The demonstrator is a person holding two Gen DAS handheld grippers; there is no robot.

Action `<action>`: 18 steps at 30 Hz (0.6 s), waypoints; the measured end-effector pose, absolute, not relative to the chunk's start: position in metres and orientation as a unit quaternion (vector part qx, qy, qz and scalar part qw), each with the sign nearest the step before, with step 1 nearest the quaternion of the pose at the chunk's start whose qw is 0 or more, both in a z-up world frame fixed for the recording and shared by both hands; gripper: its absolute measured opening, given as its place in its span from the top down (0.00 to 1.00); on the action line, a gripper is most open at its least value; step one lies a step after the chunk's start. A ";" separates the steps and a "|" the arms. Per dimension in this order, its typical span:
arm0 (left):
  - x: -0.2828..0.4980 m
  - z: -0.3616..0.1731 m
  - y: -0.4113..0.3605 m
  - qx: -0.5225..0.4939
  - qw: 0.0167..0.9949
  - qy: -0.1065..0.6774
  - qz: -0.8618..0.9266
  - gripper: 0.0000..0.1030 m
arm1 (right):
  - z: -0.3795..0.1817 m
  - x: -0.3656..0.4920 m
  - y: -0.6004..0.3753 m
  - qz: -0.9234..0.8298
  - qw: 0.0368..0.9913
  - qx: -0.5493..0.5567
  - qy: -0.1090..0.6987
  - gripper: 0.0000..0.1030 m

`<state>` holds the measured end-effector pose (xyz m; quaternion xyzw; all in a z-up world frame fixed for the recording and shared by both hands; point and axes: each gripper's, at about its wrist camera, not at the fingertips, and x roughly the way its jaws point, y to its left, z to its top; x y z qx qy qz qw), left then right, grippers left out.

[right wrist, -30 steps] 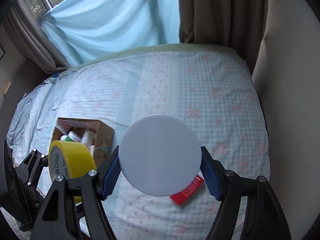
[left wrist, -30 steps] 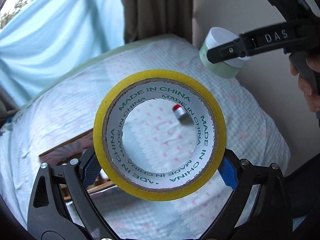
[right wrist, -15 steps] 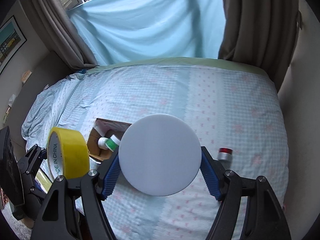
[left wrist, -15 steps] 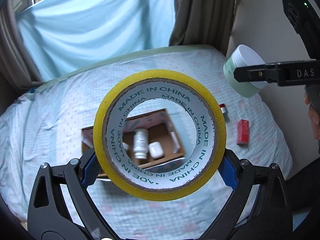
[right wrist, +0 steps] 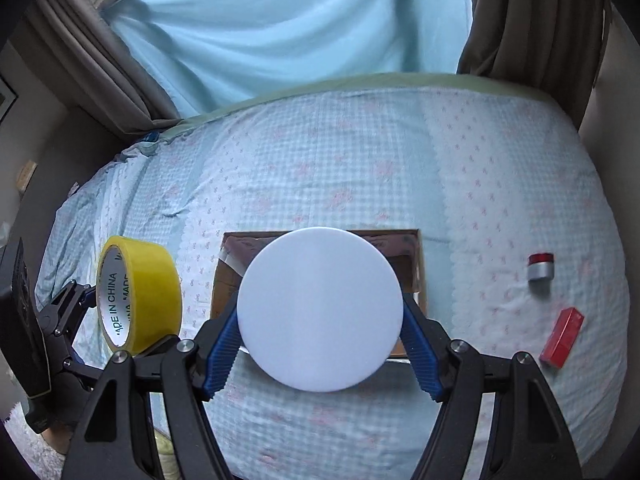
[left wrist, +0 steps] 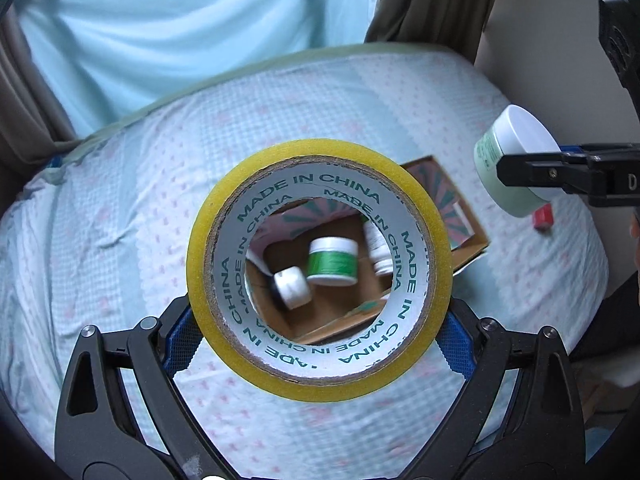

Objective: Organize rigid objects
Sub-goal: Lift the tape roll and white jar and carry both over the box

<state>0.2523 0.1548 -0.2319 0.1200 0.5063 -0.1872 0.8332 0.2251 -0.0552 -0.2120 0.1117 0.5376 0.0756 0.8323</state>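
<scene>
My left gripper (left wrist: 320, 326) is shut on a yellow tape roll (left wrist: 208, 280), held above the bed; the roll also shows in the right wrist view (right wrist: 148, 292). Through its core I see an open cardboard box (left wrist: 460, 216) holding a green-labelled jar (left wrist: 333, 261) and white bottles (left wrist: 294, 288). My right gripper (right wrist: 320, 340) is shut on a pale green jar with a white lid (right wrist: 320, 310), held over the box (right wrist: 416, 276). That jar also shows at the right of the left wrist view (left wrist: 514, 160).
A small silver jar with a red top (right wrist: 540, 267) and a red box (right wrist: 562, 337) lie on the checked bedspread (right wrist: 340, 160) right of the cardboard box. Blue curtain (right wrist: 280, 20) and brown drapes hang behind the bed. A wall stands at the right.
Both grippers have swung toward the cardboard box with their loads. The box now lies behind the tape's core and behind the white lid. The grips have not changed.
</scene>
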 end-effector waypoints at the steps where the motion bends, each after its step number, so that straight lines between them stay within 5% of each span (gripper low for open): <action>1: 0.260 -0.241 0.160 0.119 0.829 0.513 -0.189 0.07 | -0.221 0.228 -0.048 0.071 0.828 0.116 0.543 0.33; 18: 0.351 -0.378 0.156 0.097 0.744 0.621 -0.227 0.07 | -0.358 0.279 -0.022 0.000 0.770 0.121 0.627 0.33</action>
